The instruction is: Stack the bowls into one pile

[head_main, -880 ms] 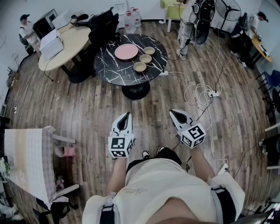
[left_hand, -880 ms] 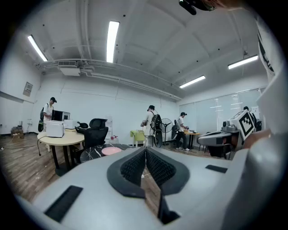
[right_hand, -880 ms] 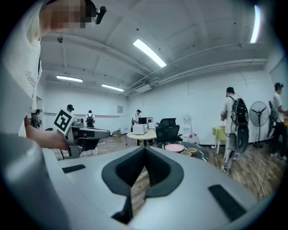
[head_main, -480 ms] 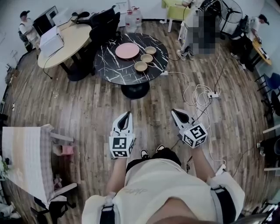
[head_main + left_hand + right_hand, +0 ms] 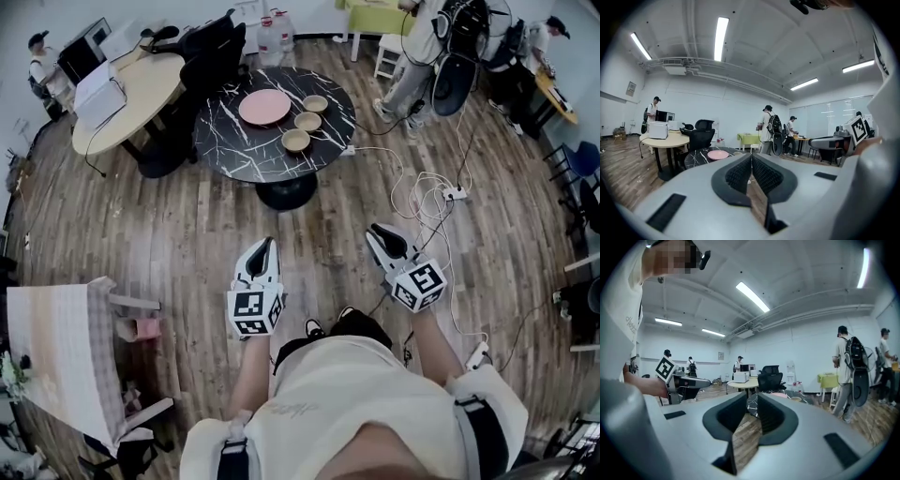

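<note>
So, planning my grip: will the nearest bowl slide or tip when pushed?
The bowl looks small, shallow and rigid, so probably light and stable. The table looks glossy, so it may slide when nudged.

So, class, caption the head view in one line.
Left gripper and right gripper held short of a black table bearing three unstacked bowls and a pink plate.

**Black marble, pink plate, tan bowls**

The table [image 5: 234, 150] is black, veined in white like marble. On it the plate [image 5: 264, 107] is pink and the three bowls [image 5: 296, 141] [image 5: 307, 121] [image 5: 316, 103] are tan. The floor [image 5: 169, 234] is streaky brown planking. The desk [image 5: 141, 94] is pale wood, the chair [image 5: 216, 47] black. The cloth [image 5: 56, 347] has a fine cream check. The cables [image 5: 422, 197] are white. The left gripper [image 5: 265, 246] and right gripper [image 5: 380, 232] are white with black pads, and their cubes bear black-and-white squares.
</note>
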A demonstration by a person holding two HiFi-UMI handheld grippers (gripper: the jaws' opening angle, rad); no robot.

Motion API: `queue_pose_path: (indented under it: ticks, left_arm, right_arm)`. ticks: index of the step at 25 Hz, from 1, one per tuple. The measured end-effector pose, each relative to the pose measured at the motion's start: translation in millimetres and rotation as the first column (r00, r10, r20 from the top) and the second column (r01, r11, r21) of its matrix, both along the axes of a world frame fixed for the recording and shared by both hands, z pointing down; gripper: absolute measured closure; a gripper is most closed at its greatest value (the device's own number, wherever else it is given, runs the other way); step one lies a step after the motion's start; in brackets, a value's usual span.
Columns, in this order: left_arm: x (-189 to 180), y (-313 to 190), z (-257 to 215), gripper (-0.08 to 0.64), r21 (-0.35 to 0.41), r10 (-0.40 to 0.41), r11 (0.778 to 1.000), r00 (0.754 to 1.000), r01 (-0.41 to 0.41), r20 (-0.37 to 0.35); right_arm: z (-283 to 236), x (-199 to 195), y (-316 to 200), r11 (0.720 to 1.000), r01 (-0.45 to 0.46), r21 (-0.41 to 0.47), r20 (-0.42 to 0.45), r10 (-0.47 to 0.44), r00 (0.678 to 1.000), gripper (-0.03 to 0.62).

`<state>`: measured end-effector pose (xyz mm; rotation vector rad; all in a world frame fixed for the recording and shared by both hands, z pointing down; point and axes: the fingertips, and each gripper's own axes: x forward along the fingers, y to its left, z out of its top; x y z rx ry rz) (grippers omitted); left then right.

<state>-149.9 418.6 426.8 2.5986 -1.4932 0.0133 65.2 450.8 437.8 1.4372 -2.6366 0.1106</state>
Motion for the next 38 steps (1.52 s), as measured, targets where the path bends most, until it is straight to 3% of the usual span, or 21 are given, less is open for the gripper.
queue_pose_path:
  ticks: [4, 8, 17, 25, 29, 38]
  left_arm:
    - [6.7, -3.2, -5.6, 0.538, 0.011, 0.036, 0.999, 0.999, -0.036, -0.032]
    - [15.7, -8.3, -5.4, 0.534, 0.023, 0.067, 0.998, 0.998, -0.067, -0.007]
    - [40.6, -30.8, 2.2, 0.54, -0.005, 0.115, 0.993, 0.993, -0.115, 0.002]
    - [55.0, -103.6, 2.4, 0.54, -0.022, 0.099, 0.995, 0.992, -0.098, 0.072]
    - [67.9, -150.8, -5.1, 0.54, -0.02, 0.107, 0.994, 0.993, -0.106, 0.058]
    - [91.2, -225.7, -19.5, 0.54, -0.005, 0.061, 0.998, 0.994, -0.061, 0.086]
  right_arm:
    - [2.8, 5.3, -0.4, 1.0, 0.002, -0.011, -0.018, -0.002, 1.0, 0.489]
    - [4.0, 13.0, -7.4, 1.0, -0.024, -0.004, -0.013, 0.024, 1.0, 0.422]
    - [6.3, 40.4, -41.1, 0.999, -0.042, -0.015, 0.053, 0.043, 0.998, 0.411]
    - [24.6, 67.9, -122.8, 0.999, -0.046, -0.014, 0.045, 0.047, 0.998, 0.407]
    - [21.6, 84.7, -175.2, 0.998, -0.06, 0.011, 0.051, 0.06, 0.997, 0.407]
    - [17.5, 97.2, -262.1, 1.0, 0.013, 0.018, 0.026, -0.013, 1.0, 0.407]
